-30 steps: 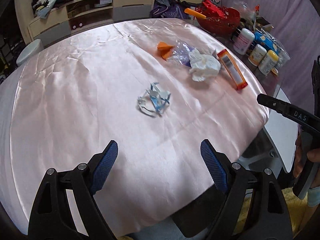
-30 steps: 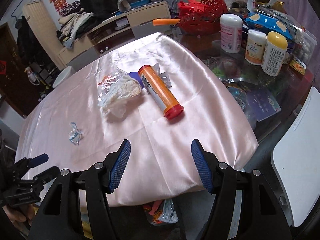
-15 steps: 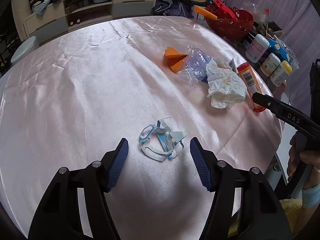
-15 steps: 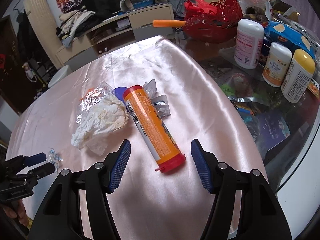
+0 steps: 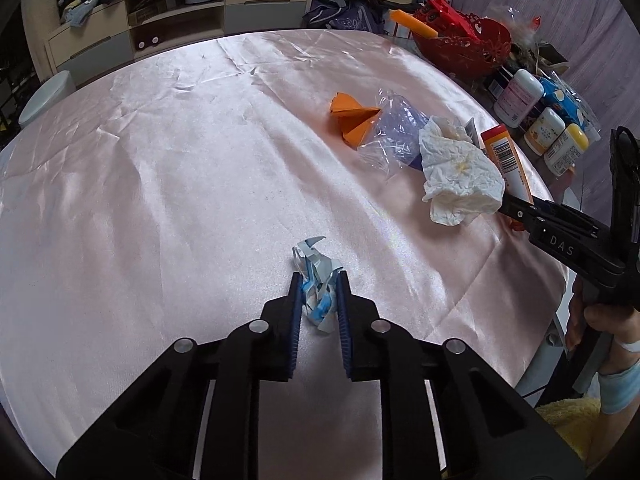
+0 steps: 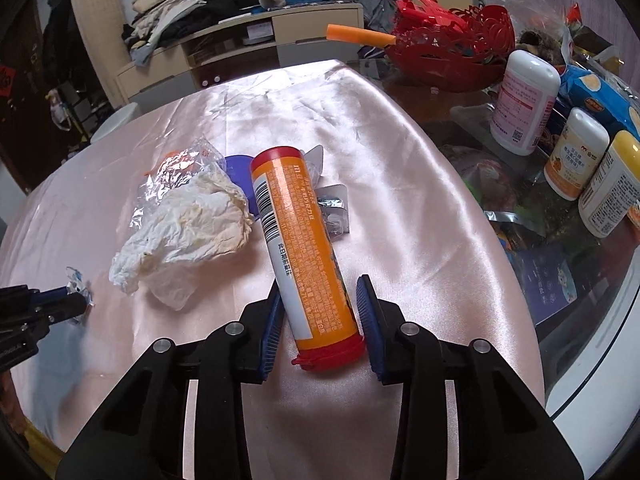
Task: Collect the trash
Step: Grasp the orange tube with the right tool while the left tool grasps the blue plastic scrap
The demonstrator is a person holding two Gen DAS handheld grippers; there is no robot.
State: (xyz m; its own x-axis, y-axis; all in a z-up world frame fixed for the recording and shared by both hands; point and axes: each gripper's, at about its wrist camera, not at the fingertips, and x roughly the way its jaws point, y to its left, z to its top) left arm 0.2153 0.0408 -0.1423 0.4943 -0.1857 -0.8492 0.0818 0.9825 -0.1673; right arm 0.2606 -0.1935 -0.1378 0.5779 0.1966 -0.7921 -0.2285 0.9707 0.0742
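Note:
My left gripper (image 5: 318, 280) is closing, and its blue pads press a crumpled blue-and-white wrapper (image 5: 316, 258) lying on the pink satin tablecloth (image 5: 180, 184). In the right wrist view my right gripper (image 6: 320, 286) is closing around the lower end of an orange tube (image 6: 296, 220) with a red cap; both pads touch it. A crumpled white tissue (image 6: 188, 224), a clear plastic bag (image 5: 392, 132), folded orange paper (image 5: 352, 116) and a silver blister pack (image 6: 332, 208) lie around the tube. The left gripper (image 6: 74, 300) shows at the left edge.
A red basket (image 6: 452, 52), white and yellow bottles (image 6: 524, 104) and snack bags crowd the bare glass table at right. The table edge drops off close behind the right gripper. A cabinet (image 5: 180, 12) with clothes stands beyond the table.
Both grippers came forward and down to the tablecloth. The left one closed from wide open onto the wrapper, and the right one closed onto the tube's capped end.

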